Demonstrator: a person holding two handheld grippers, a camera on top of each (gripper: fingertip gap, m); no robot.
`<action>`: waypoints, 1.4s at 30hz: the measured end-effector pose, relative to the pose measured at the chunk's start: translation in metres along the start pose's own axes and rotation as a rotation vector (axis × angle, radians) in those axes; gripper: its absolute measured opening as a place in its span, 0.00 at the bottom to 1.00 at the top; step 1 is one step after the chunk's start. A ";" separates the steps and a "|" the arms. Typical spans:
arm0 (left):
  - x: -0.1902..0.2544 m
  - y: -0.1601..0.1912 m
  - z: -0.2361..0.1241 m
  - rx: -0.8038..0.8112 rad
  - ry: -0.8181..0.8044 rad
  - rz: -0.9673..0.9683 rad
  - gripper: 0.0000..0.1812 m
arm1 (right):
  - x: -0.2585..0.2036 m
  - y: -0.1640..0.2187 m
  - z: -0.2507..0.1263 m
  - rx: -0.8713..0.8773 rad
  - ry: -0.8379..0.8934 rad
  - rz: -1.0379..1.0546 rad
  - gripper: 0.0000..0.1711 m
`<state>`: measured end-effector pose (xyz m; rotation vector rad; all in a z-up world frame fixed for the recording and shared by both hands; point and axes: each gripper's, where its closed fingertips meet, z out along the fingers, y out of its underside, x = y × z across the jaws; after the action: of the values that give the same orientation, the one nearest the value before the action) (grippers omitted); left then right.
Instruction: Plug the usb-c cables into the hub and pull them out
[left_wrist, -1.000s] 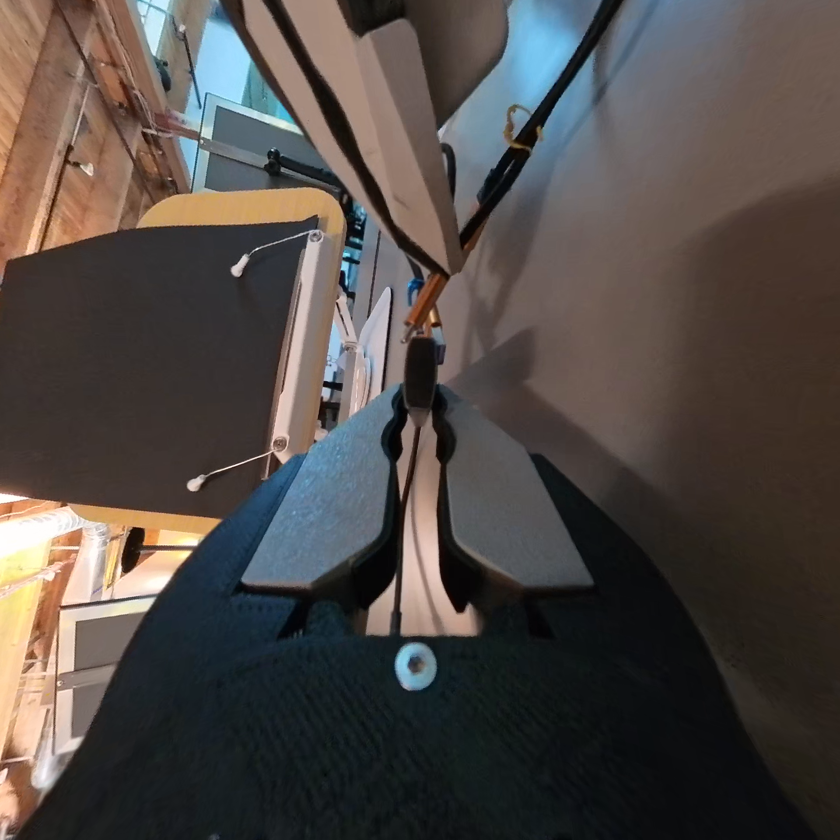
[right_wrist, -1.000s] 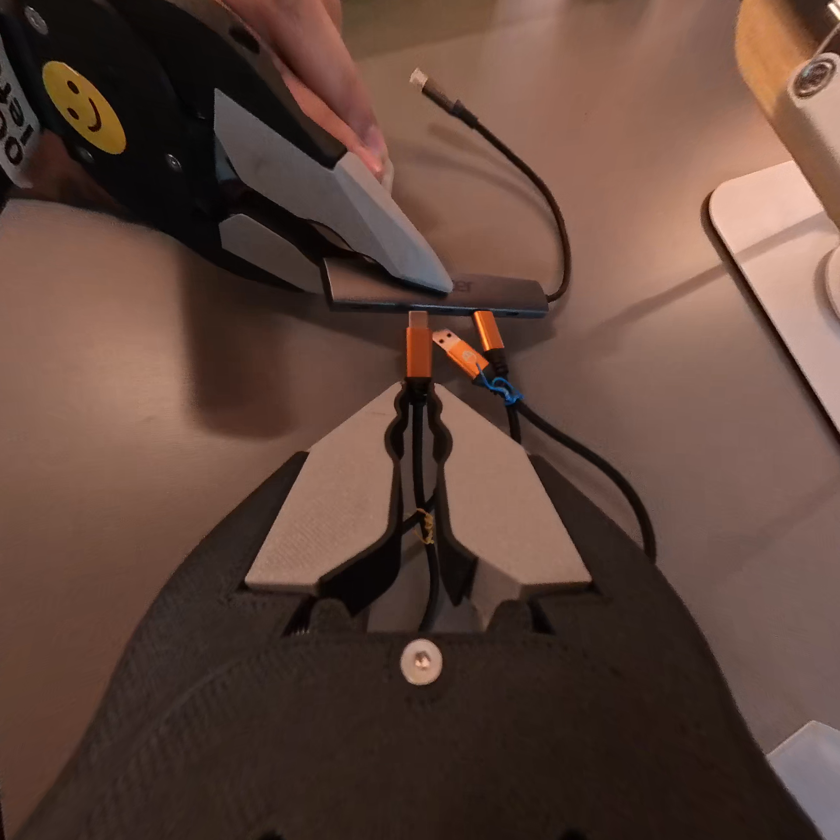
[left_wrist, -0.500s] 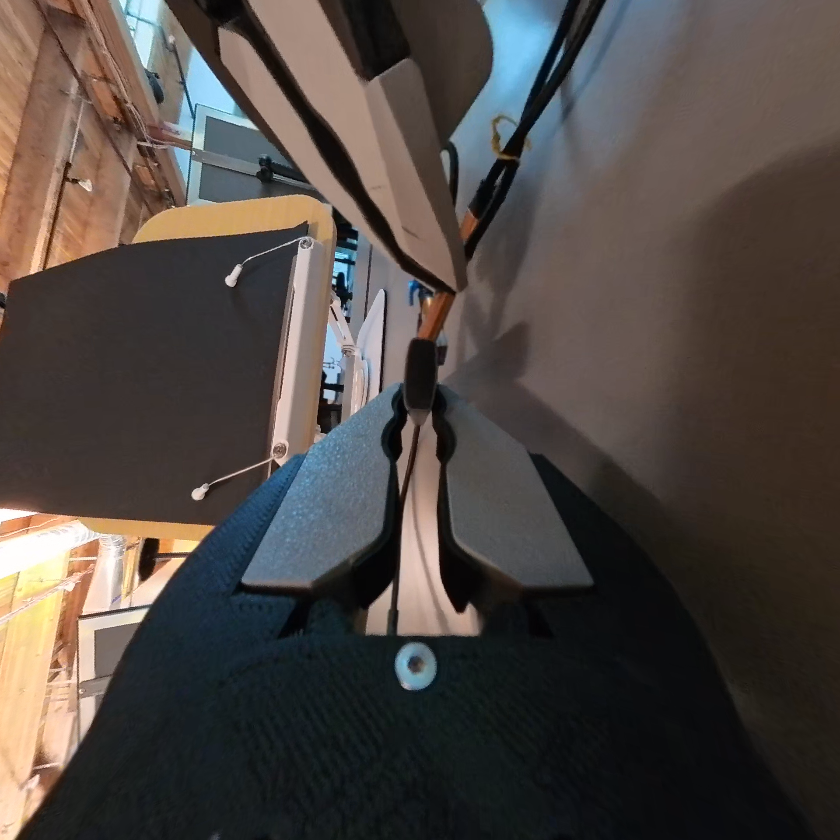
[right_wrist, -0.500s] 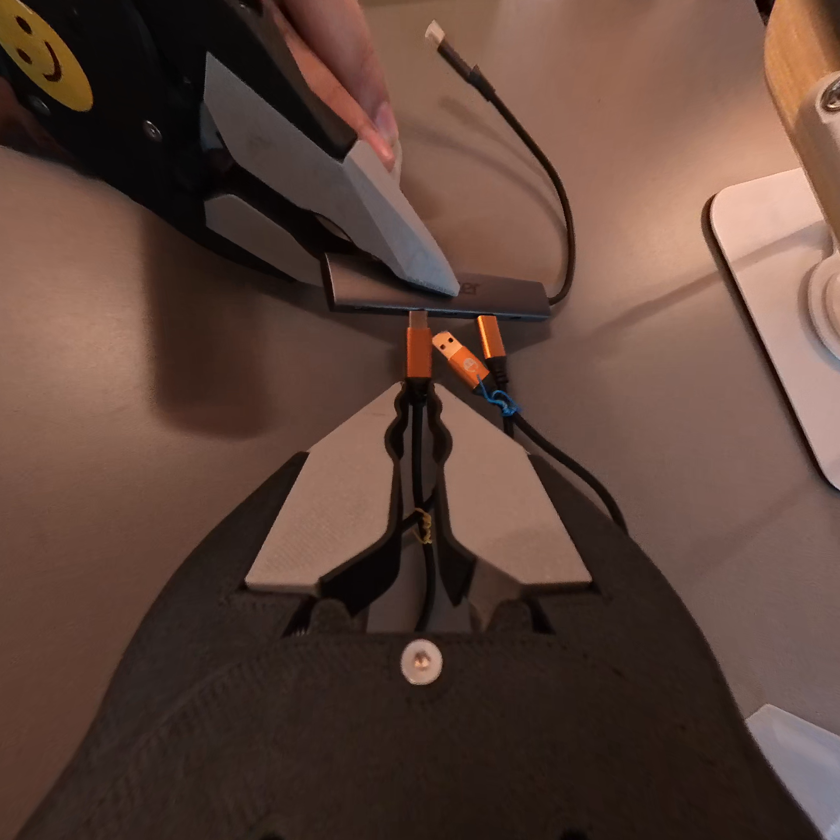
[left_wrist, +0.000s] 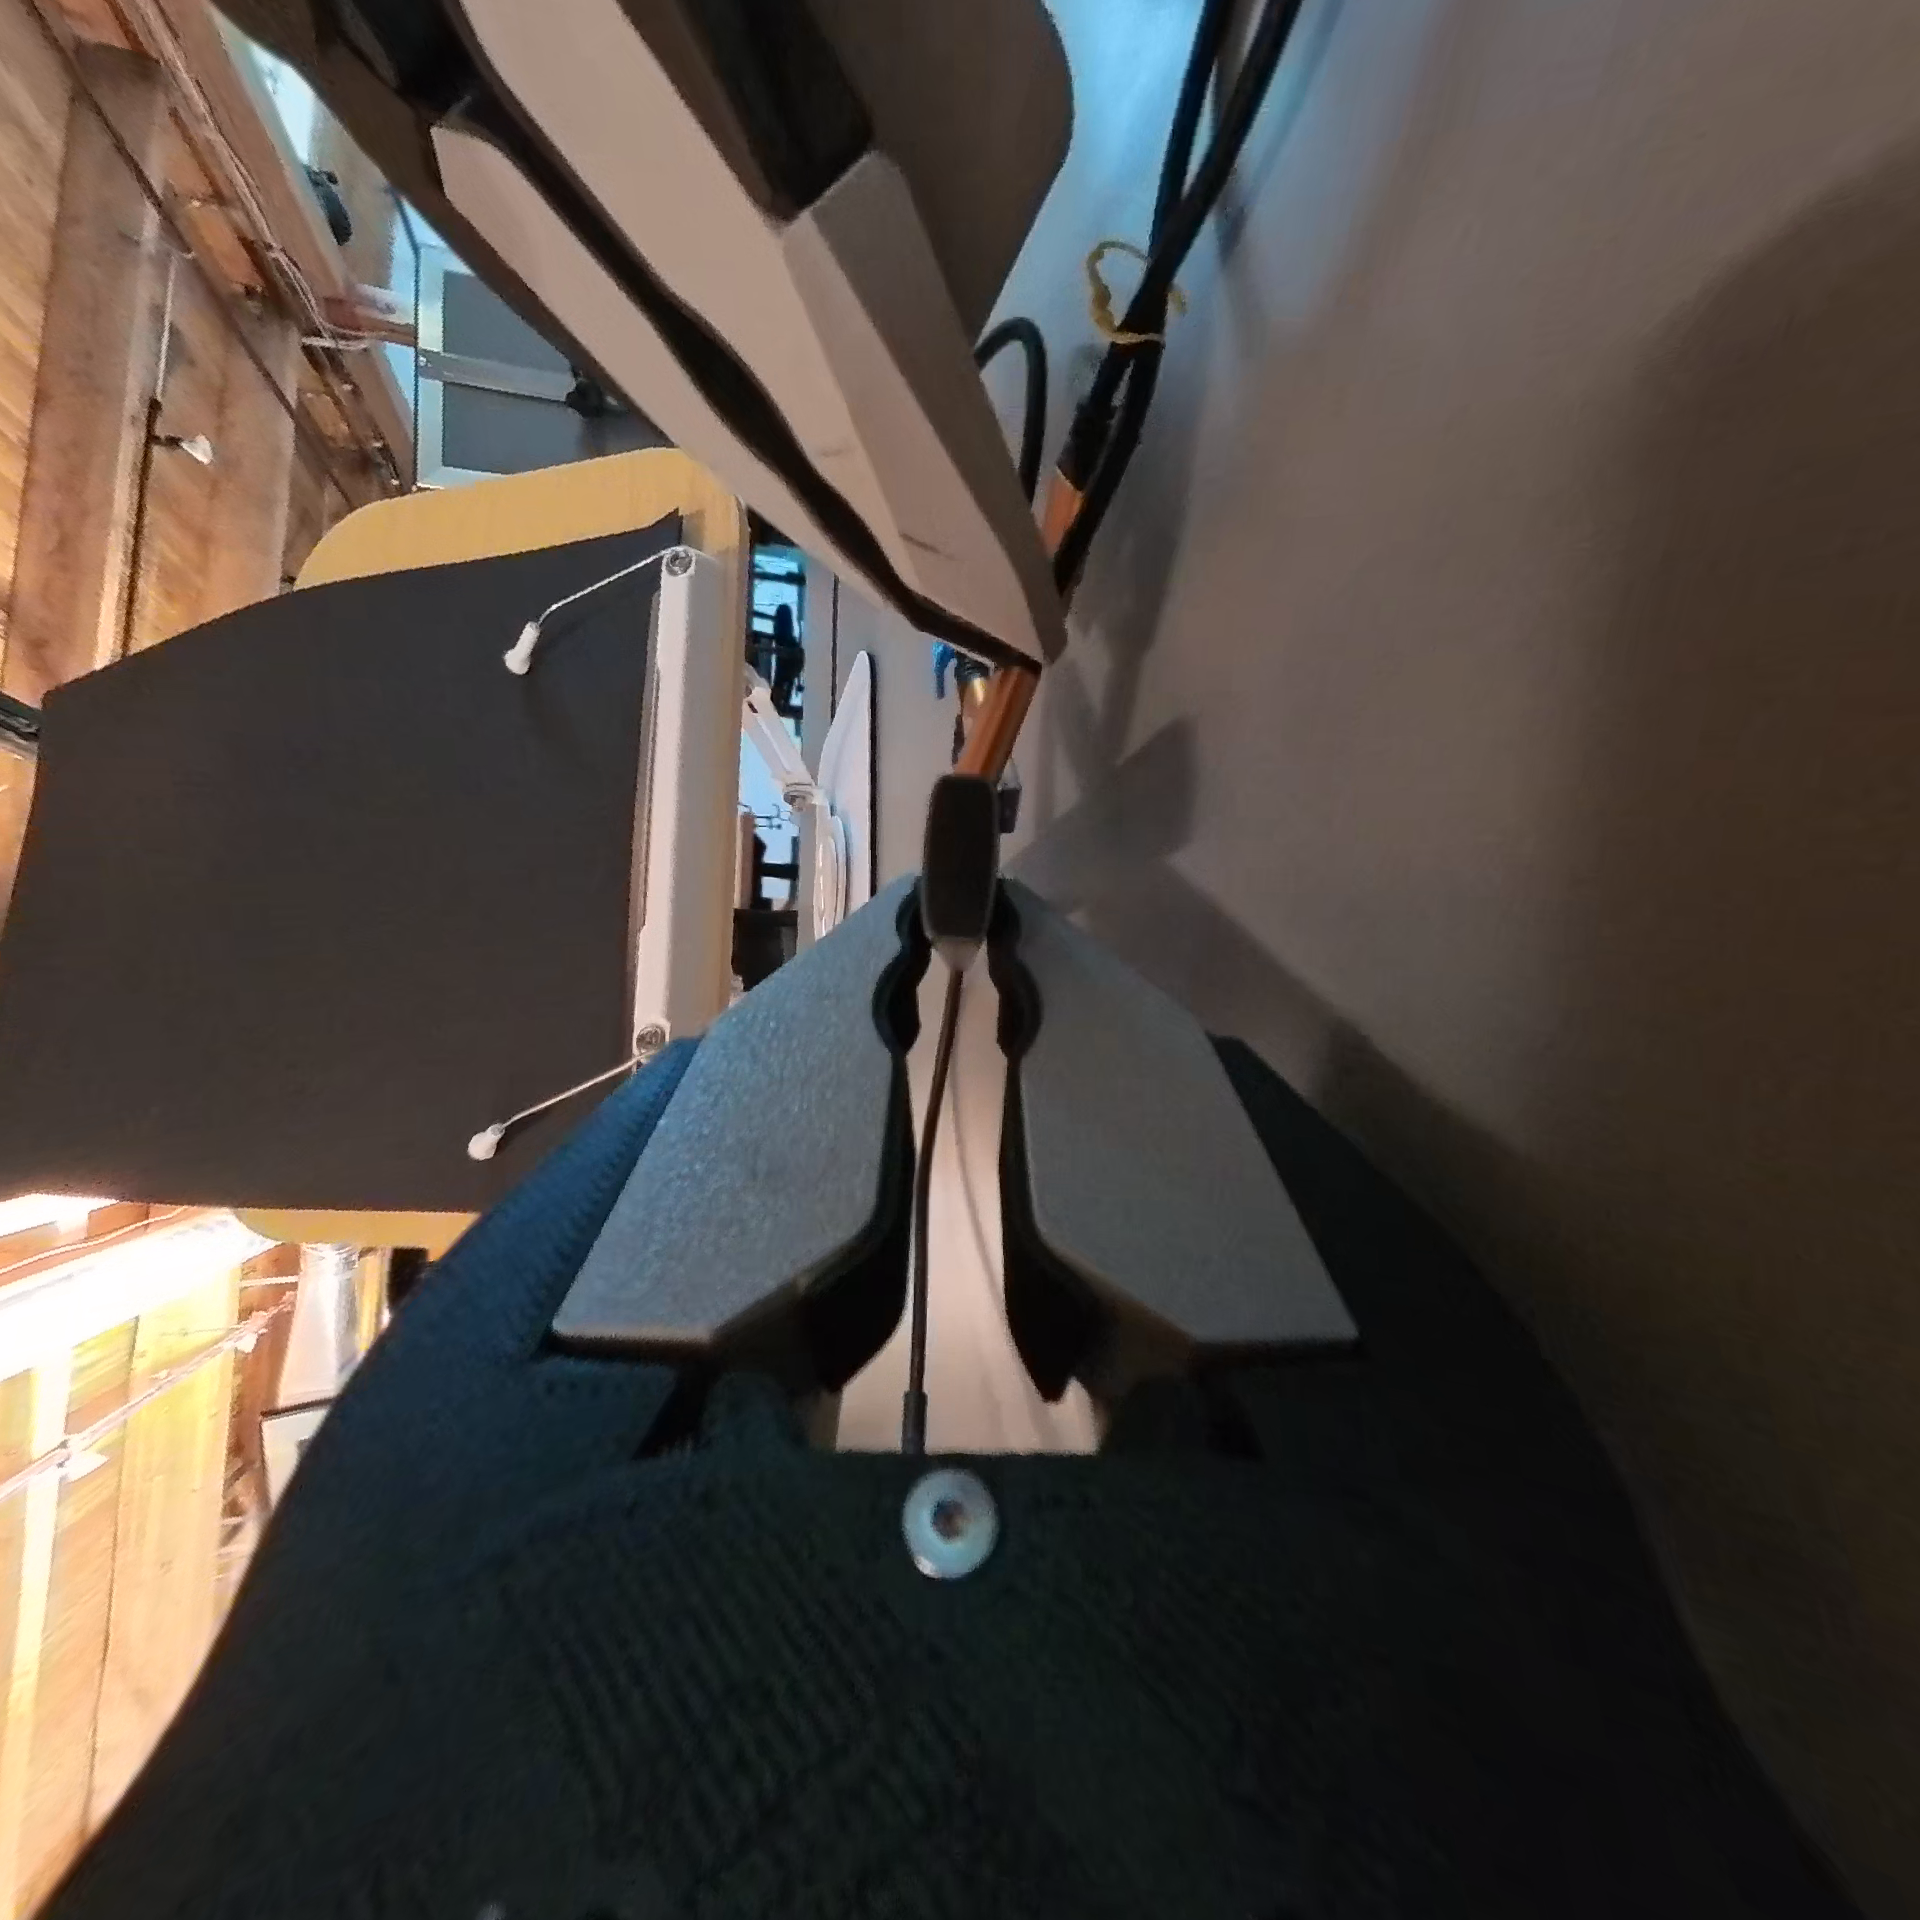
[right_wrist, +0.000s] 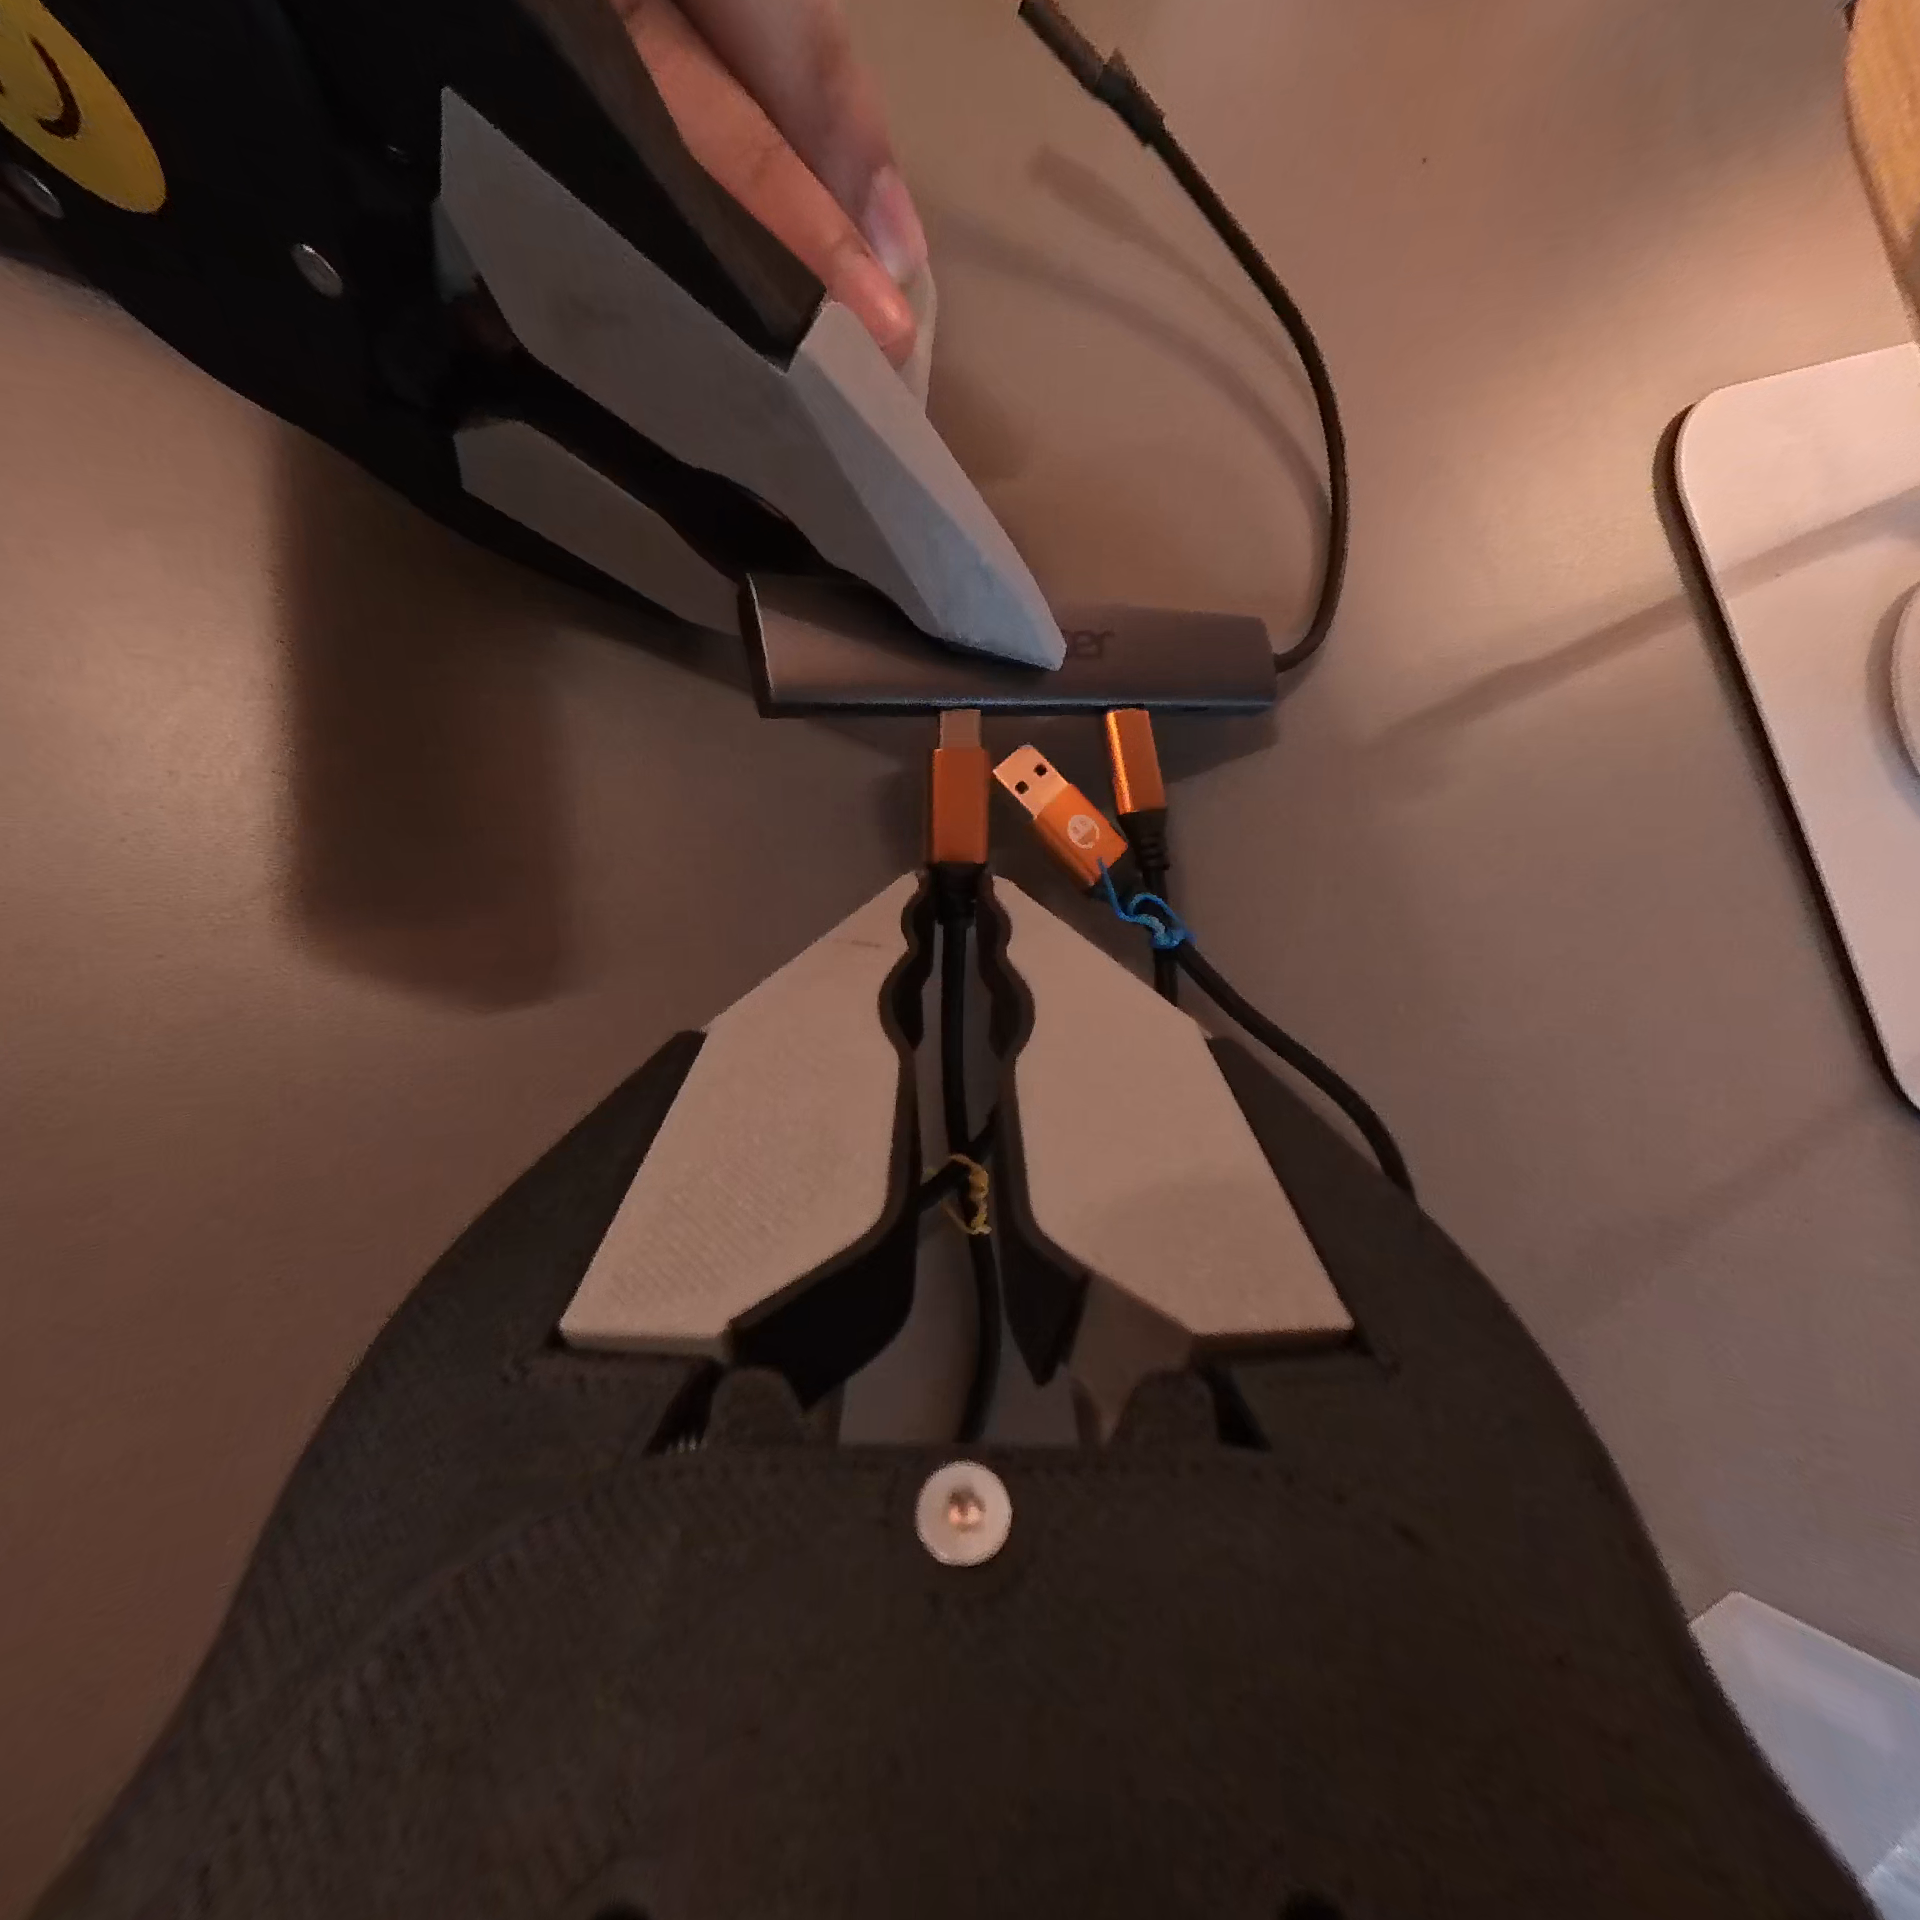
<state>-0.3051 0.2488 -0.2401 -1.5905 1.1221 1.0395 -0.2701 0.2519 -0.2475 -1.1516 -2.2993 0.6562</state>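
In the right wrist view, a flat grey hub (right_wrist: 1164, 665) lies on the brown table. My left gripper (right_wrist: 935, 582) comes in from the upper left and is shut on the hub's left half. My right gripper (right_wrist: 958, 883) is shut on a black cable just behind its orange plug (right_wrist: 958, 805). The plug's metal tip touches the hub's front edge. A second orange plug (right_wrist: 1132, 769) sits in a port to the right. A loose orange USB-A plug (right_wrist: 1055, 821) lies between them. In the left wrist view, my left gripper (left_wrist: 961, 894) pinches the hub (left_wrist: 961, 862) edge-on.
The hub's own cable (right_wrist: 1320, 416) curves away to the back. A white stand base (right_wrist: 1818, 675) lies at the right and a pale object (right_wrist: 1808, 1766) at the lower right. A person's finger (right_wrist: 831, 208) rests on the left gripper. A black board (left_wrist: 312, 883) stands beyond. The gap from one gripper's tips to the other's is roughly 4 cm.
My right gripper has edged closer to the hub with the orange plug, whose tip stays at the hub's front edge. My left gripper keeps its hold on the hub.
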 end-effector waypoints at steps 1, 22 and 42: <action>0.000 0.000 0.000 0.000 0.001 0.001 0.05 | 0.000 0.000 0.000 -0.003 0.002 -0.003 0.03; 0.003 -0.002 0.001 -0.029 -0.025 0.128 0.05 | -0.004 0.004 0.001 -0.037 0.016 -0.086 0.03; 0.004 -0.003 0.003 -0.040 -0.027 0.159 0.05 | -0.006 0.003 -0.001 -0.016 -0.041 -0.011 0.03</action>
<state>-0.3018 0.2510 -0.2444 -1.5335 1.2319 1.1909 -0.2644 0.2492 -0.2494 -1.1422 -2.3472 0.6650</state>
